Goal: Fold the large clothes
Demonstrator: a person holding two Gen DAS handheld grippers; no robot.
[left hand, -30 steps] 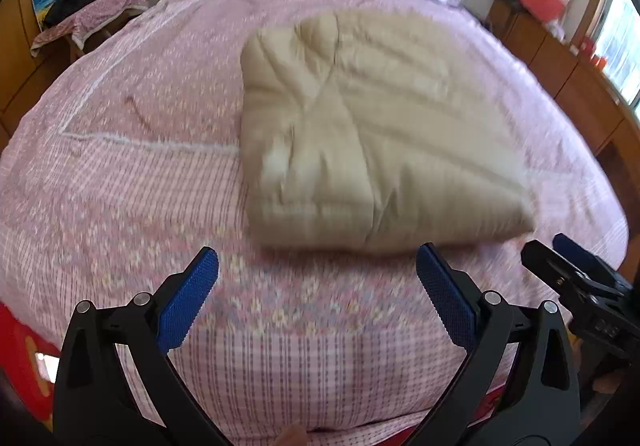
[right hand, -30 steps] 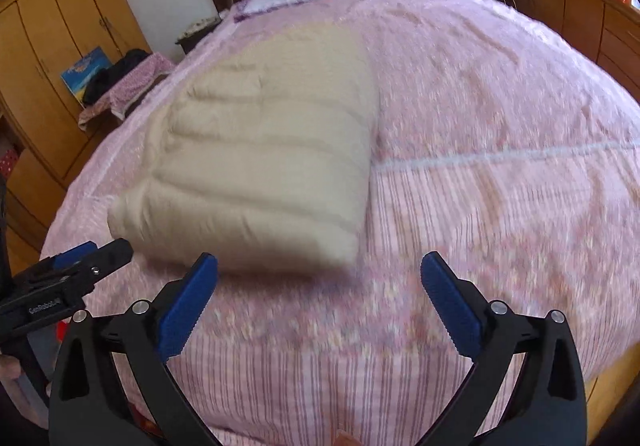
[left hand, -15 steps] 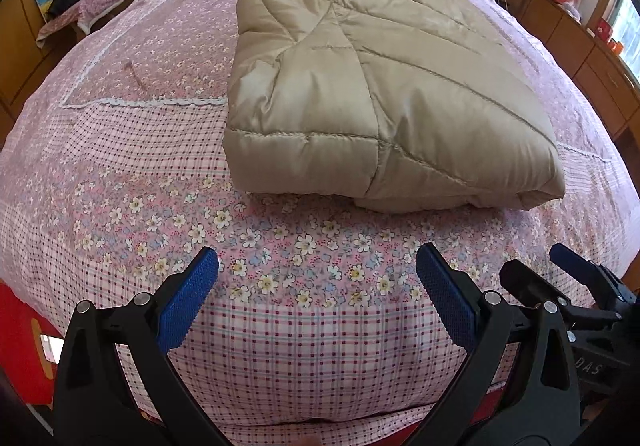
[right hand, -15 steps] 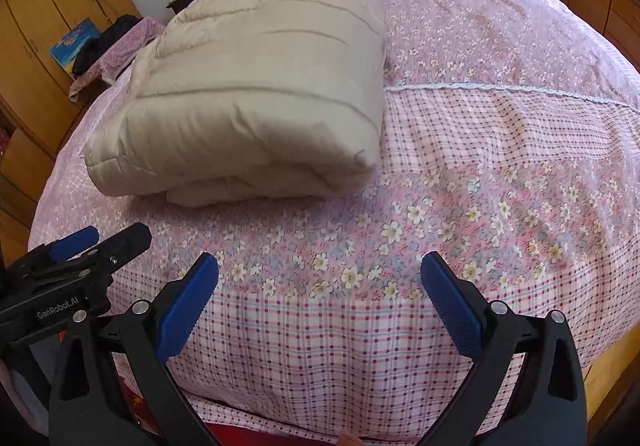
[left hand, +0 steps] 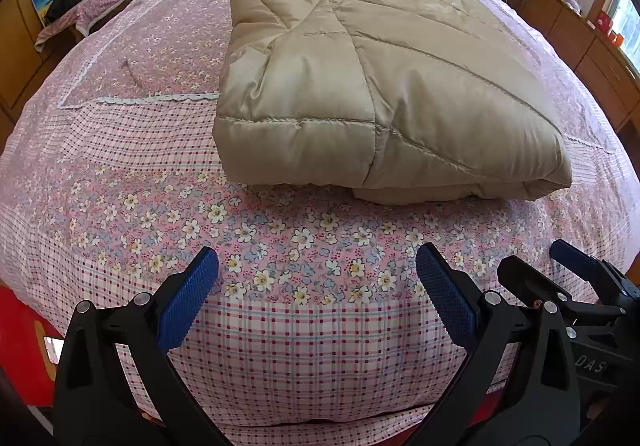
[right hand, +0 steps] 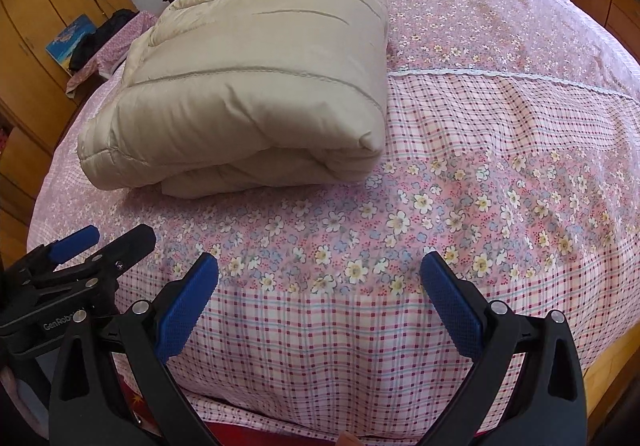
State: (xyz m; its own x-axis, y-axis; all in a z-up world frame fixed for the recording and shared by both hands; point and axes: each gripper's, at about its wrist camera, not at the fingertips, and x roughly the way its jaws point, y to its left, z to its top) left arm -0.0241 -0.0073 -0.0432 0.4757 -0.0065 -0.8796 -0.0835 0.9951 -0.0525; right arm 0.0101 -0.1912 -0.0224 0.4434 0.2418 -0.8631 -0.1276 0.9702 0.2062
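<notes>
Bed (left hand: 280, 334): your folded beige jacket (left hand: 372, 85) now sits closer than before.
Left tongs (left hand: 316, 282): spread, holding nothing.
Right tongs (right hand: 318, 282): spread, holding nothing.

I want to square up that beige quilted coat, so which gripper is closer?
Probably left: the left gripper faces the folded beige quilted coat head-on; from the right gripper it lies off left.
</notes>
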